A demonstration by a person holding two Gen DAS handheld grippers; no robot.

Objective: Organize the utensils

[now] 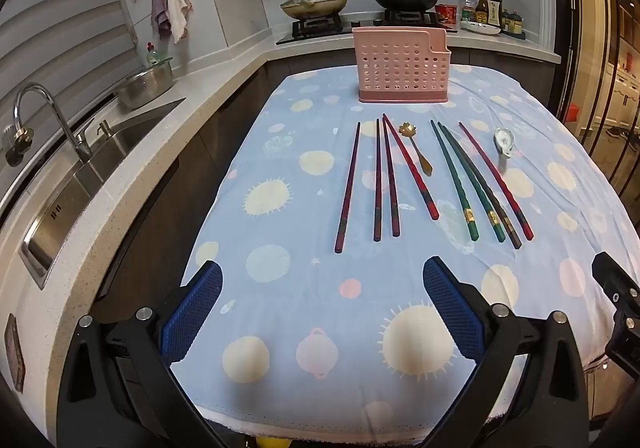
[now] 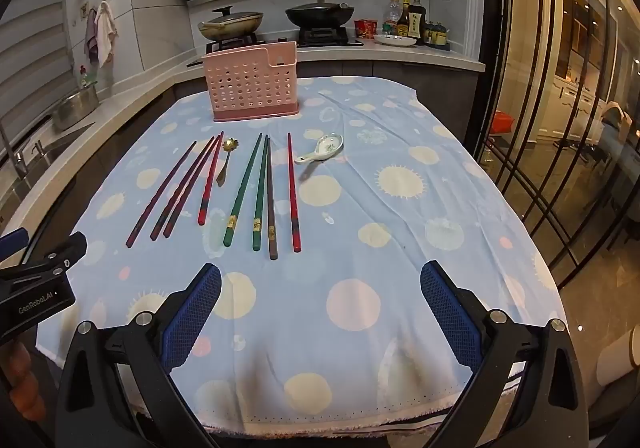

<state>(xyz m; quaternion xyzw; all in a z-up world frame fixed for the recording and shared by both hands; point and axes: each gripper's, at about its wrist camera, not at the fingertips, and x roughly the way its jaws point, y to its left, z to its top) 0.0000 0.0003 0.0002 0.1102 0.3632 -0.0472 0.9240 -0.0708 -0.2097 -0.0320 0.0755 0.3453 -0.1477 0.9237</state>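
Left wrist view cuts off the cloth-covered surface [image 1: 280, 328] at its near edge. Far on it stands the pink holder [image 1: 402, 66], its inside hidden; chopsticks [image 1: 386, 178] and two spoons [image 1: 416, 148] lie nearer. Left tongs [image 1: 322, 300] and right tongs [image 2: 320, 298] gape wide, empty.

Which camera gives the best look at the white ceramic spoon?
The right wrist view: the white ceramic spoon shows bowl and handle in profile. In the left wrist view it lies end-on, farther toward the edge, and looks foreshortened.
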